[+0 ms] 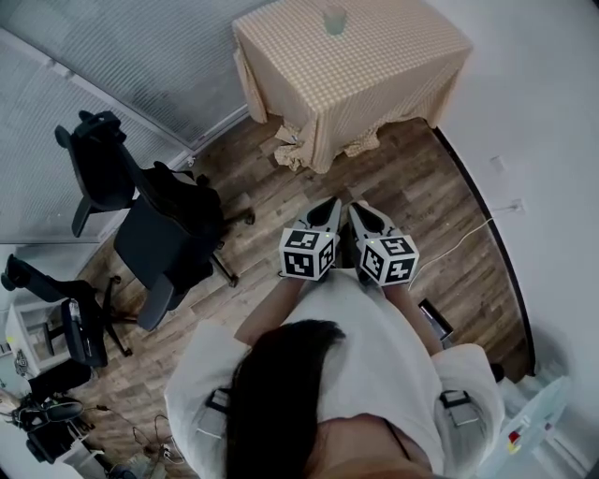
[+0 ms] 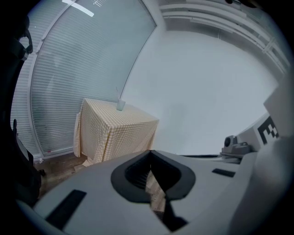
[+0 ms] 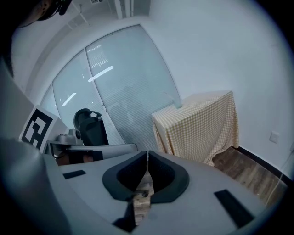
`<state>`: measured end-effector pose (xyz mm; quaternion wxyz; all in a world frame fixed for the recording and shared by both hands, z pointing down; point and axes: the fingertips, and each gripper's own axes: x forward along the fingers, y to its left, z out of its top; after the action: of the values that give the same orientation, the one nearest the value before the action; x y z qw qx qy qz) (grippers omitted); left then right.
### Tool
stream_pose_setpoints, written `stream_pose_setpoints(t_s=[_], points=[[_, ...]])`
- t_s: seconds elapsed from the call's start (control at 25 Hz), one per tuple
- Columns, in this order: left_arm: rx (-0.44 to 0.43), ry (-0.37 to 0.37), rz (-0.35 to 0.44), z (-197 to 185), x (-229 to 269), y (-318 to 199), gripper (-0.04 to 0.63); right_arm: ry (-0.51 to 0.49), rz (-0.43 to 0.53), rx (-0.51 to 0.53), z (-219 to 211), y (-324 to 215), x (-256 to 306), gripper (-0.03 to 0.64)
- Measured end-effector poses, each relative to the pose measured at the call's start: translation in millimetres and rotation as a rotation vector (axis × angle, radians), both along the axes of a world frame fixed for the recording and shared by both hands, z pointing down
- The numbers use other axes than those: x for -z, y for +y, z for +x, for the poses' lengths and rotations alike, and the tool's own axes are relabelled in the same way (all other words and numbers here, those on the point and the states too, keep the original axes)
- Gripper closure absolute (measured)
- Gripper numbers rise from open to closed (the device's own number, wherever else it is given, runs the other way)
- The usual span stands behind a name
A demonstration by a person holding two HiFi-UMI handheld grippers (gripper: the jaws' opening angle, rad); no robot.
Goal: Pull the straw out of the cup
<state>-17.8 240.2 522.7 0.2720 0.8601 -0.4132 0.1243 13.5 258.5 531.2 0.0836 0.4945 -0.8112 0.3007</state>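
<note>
A clear cup [image 1: 334,19] stands on a table under a yellow checked cloth [image 1: 346,75], far across the room from me. In the left gripper view the cup [image 2: 120,105] is small, with a thin straw [image 2: 117,94] rising from it. In the right gripper view the cup [image 3: 177,104] is barely visible at the near corner of the table [image 3: 197,121]. My left gripper [image 1: 329,206] [image 2: 150,153] and right gripper [image 1: 358,210] [image 3: 147,153] are held side by side in front of my body. Both point towards the table, well short of it. Both are shut with nothing between the jaws.
Two black office chairs [image 1: 159,234] [image 1: 65,318] stand on the wooden floor to my left. Behind them is a glass wall with blinds [image 1: 140,65]. A white cable [image 1: 459,243] runs along the white wall on the right. Wooden floor [image 1: 393,168] lies between me and the table.
</note>
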Motion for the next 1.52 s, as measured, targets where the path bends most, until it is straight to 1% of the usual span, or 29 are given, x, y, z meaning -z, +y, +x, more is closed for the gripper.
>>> stream_pose_setpoints(t_s=[0.2, 0.52, 0.8, 1.08, 1.28, 1.52], points=[[0.023, 0.008, -0.030, -5.7, -7.1, -5.5, 0.586, 0.009, -0.003, 0.056, -11.9, -7.0, -4.0, 0.581], [0.040, -0.015, -0.045, -5.2, -16.2, -20.8, 0.586, -0.003, -0.014, 0.074, -9.9, -26.5, -10.4, 0.581], [0.041, -0.010, -0.061, 1.3, -19.5, -40.5, 0.586, 0.008, -0.029, 0.092, -6.4, -46.8, -13.4, 0.581], [0.056, -0.015, -0.063, 8.3, -19.8, -74.2, 0.586, 0.028, -0.031, 0.106, 2.7, -80.3, -15.3, 0.581], [0.057, -0.035, -0.059, 20.9, -19.5, -103.9, 0.586, 0.025, -0.023, 0.103, 16.6, -114.3, -12.9, 0.581], [0.078, -0.059, -0.058, 33.8, -15.9, -138.7, 0.586, 0.016, -0.037, 0.133, 32.2, -152.3, -13.2, 0.581]])
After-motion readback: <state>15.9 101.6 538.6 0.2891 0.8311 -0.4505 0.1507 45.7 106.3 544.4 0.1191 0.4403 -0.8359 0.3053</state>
